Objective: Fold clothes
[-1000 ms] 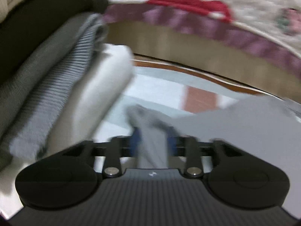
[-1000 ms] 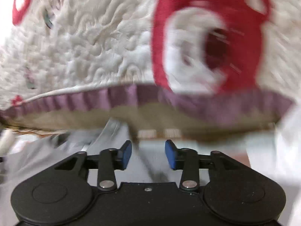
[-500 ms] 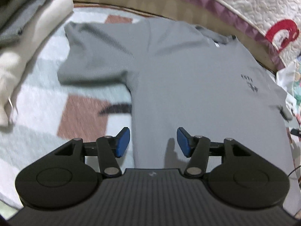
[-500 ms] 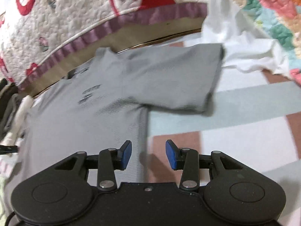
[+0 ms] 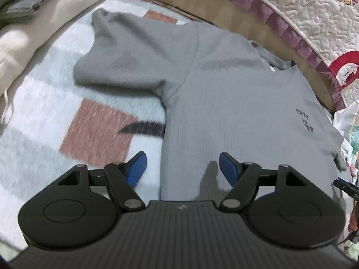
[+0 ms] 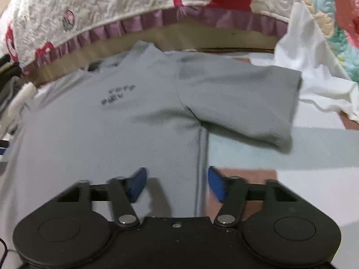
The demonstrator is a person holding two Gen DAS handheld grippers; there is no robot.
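Both grippers, left (image 5: 182,168) and right (image 6: 177,185), gape over grey T-shirt (image 5: 235,112); chest print unreadable.

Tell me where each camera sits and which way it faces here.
Left wrist: on the left gripper, looking along its open fingers at the grey shirt, its side edge and one sleeve.
Right wrist: on the right gripper, fingers open over the shirt's opposite edge.
Shared: the shirt, its chest print, the quilt behind.

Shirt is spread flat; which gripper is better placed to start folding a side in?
Roughly even, slightly right: the right gripper has open jaws astride the shirt side seam; the left gripper straddles the opposite edge.
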